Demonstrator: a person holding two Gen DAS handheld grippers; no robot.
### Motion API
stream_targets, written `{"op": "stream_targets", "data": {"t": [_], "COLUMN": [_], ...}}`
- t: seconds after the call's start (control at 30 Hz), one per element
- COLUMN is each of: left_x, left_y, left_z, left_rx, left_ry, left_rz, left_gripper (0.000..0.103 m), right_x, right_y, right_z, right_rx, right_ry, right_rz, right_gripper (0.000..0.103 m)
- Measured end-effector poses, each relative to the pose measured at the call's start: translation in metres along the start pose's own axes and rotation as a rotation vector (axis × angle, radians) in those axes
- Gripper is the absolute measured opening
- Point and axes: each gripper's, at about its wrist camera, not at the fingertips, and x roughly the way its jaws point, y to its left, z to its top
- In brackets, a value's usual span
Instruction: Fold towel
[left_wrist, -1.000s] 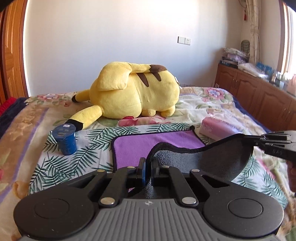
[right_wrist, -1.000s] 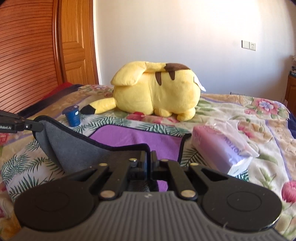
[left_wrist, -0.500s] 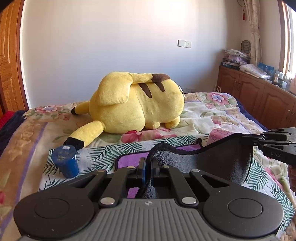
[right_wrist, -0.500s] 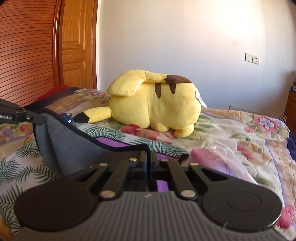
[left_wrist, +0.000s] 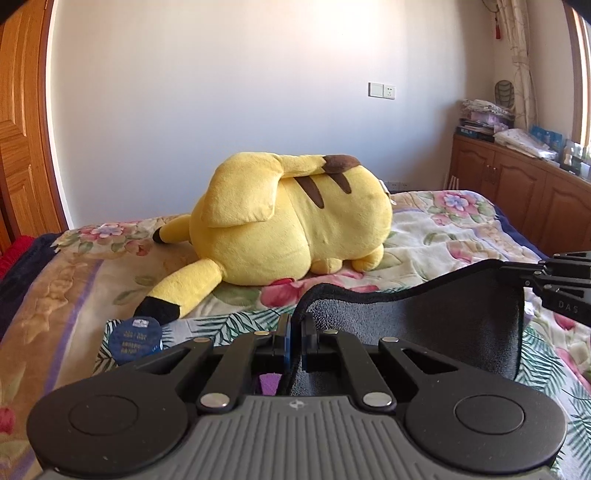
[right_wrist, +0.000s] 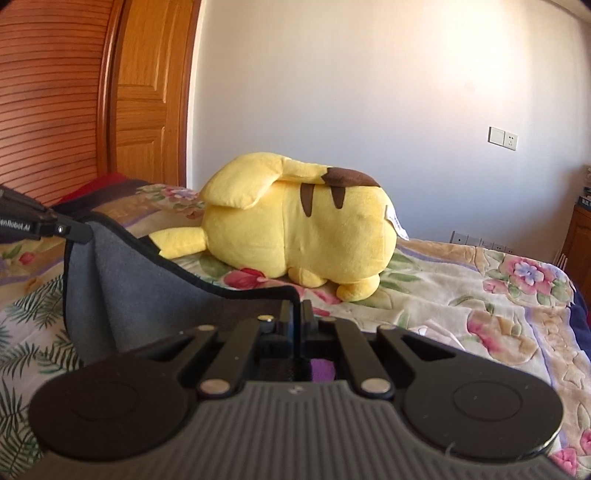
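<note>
Mid-fold: left gripper (left_wrist: 294, 334) and right gripper (right_wrist: 296, 318) each pinched tight on a corner of the towel (left_wrist: 436, 321), lifted off the bed (left_wrist: 458, 236) between them, still to lay down.

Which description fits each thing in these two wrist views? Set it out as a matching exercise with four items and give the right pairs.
Column one:
1. towel
2. Pikachu plush
3. blue canister
4. left gripper

Column two:
A. lying on the floral bedspread, yellow
B. shut on a black-trimmed edge
C. standing on the bed beside a black-tipped plush ear
D. lifted, grey side showing, held at two corners

Pairs: 1-D, 2-A, 3-C, 4-B
</note>
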Motion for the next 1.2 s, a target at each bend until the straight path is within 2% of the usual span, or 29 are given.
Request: {"op": "stream_targets", "data": {"t": [0.23, 0.53, 1.2], "left_x": [0.017, 0.05, 0.135], "left_y": [0.009, 0.013, 0.021], "left_z": [0.0, -0.002, -0.031], "left_rx": [-0.026, 0.002, -0.016], "left_ry": [-0.025, -0.011, 0.09], "left_rz": [0.019, 0.049, 0.087], "left_gripper": [0.0, 0.0, 0.0], "right_x": [0.018, 0.043, 0.11], "right_y": [-0.008, -0.013, -0.021], "right_z": [0.002, -0.007, -0.048], "right_rx": [0.036, 0.035, 0.014], "right_ry": [-0.01, -0.009, 0.099], "right_rz": [-0.027, -0.058, -0.069], "right_gripper": [0.004, 0.004, 0.004]}}
